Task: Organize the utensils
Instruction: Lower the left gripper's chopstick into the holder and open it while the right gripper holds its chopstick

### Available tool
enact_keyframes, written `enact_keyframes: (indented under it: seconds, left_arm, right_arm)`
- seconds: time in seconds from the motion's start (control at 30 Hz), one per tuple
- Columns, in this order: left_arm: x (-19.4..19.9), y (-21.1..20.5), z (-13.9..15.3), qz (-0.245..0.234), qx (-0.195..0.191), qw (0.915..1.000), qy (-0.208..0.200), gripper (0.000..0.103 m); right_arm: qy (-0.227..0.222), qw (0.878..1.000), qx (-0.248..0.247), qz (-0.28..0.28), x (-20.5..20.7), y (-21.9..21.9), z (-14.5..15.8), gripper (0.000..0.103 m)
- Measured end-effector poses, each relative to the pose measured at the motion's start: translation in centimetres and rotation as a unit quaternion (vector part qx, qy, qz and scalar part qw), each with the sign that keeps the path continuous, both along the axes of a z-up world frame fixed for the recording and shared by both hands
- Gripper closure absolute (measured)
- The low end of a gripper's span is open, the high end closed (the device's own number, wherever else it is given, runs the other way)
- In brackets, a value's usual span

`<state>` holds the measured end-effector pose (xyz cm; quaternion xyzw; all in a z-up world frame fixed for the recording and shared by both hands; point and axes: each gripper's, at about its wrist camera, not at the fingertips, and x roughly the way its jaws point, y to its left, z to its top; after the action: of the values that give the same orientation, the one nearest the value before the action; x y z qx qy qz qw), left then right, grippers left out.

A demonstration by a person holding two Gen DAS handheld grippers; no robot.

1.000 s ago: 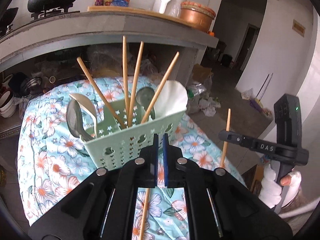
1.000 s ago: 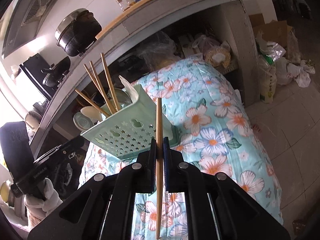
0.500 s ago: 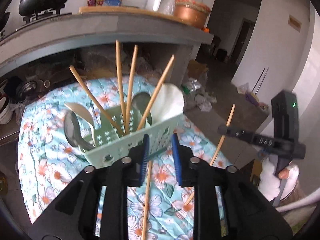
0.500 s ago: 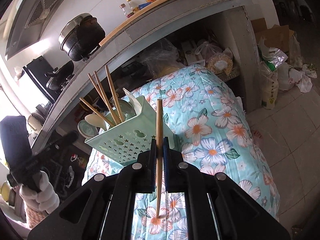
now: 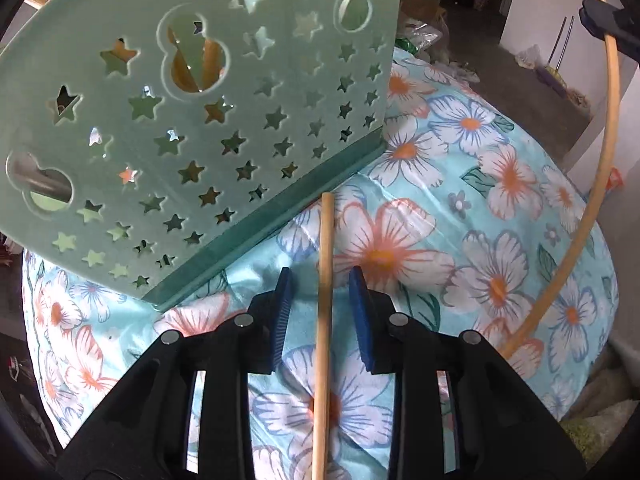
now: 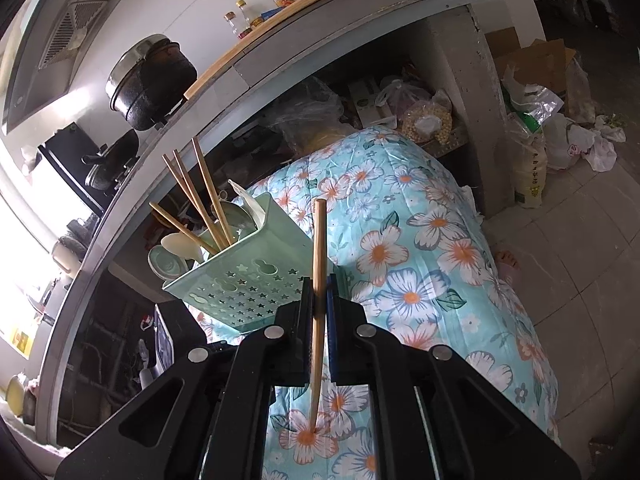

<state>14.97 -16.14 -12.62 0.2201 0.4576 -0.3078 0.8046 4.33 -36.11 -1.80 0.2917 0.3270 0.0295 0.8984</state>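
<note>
A pale green star-cut basket (image 5: pixel 192 120) stands on the floral cloth (image 5: pixel 500 216) and holds several chopsticks (image 6: pixel 200 192) and spoons (image 6: pixel 180 244). One loose wooden chopstick (image 5: pixel 325 320) lies on the cloth just in front of the basket. My left gripper (image 5: pixel 320 310) hangs low over it, jaws closing, the chopstick between the blue pads (image 5: pixel 282 312) with a gap on each side. My right gripper (image 6: pixel 320 300) is shut on another chopstick (image 6: pixel 319 248), held upright to the right of the basket (image 6: pixel 248 276). That chopstick (image 5: pixel 600 160) also shows in the left wrist view.
A concrete counter behind the table carries a black pot (image 6: pixel 152 80) and sauce bottles (image 6: pixel 256 12). Bags and boxes (image 6: pixel 560 132) crowd the tiled floor on the right. The cloth (image 6: pixel 440 240) falls away at the table's right edge.
My left gripper dropped from above the basket to the cloth in front of it, and its jaws went from shut to apart around the lying chopstick. The right gripper stayed put.
</note>
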Motion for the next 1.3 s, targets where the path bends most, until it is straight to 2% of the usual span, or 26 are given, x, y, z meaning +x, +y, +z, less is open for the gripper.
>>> enact_keyframes:
  seconds: [0.03,0.07,0.13,0.27,0.47,0.67,0.93,1.03,1.17,1.3]
  left_arm:
    - [-0.1,0.0,0.0,-0.003,0.000,1.0000,-0.005,0.093]
    - [-0.2,0.0,0.0,-0.004,0.000,1.0000,-0.007,0.097]
    - [-0.3,0.0,0.3,-0.001,-0.003,1.0000,-0.009,0.098]
    - [-1.2,0.6,2.9,0.004,-0.019,0.9993,-0.033,0.098]
    - [-2.2,2.9,8.8,0.024,-0.091,0.9940,-0.055,0.098]
    - [-2.1,4.8,14.6,0.034,-0.167,0.9823,-0.077,0.098]
    - [-1.6,8.9,20.2,0.042,-0.273,0.9571,-0.087,0.098]
    - [-0.8,9.9,20.3,0.057,-0.303,0.9486,-0.069,0.098]
    - [0.8,10.8,18.6,0.090,-0.321,0.9422,-0.032,0.098]
    - [1.0,11.4,18.0,0.102,-0.333,0.9366,-0.036,0.097]
  right_arm:
    - [0.000,1.000,0.000,-0.001,-0.1,0.0,0.0,0.097]
    - [0.000,1.000,0.000,-0.003,-0.2,0.0,0.1,0.097]
    - [-0.003,1.000,0.000,-0.004,-0.3,0.0,0.2,0.097]
    - [-0.007,1.000,0.001,-0.002,-0.6,0.1,0.3,0.097]
    - [-0.012,1.000,0.004,0.001,-0.8,0.1,0.3,0.097]
    - [-0.014,1.000,0.006,0.003,-0.9,0.1,0.3,0.097]
    - [-0.015,1.000,0.007,0.004,-0.8,0.1,0.4,0.097]
    - [-0.013,1.000,0.008,0.004,-0.8,0.2,0.5,0.097]
    - [-0.011,1.000,0.008,0.005,-0.7,0.2,0.4,0.097]
    - [-0.010,1.000,0.007,0.005,-0.6,0.3,0.4,0.097]
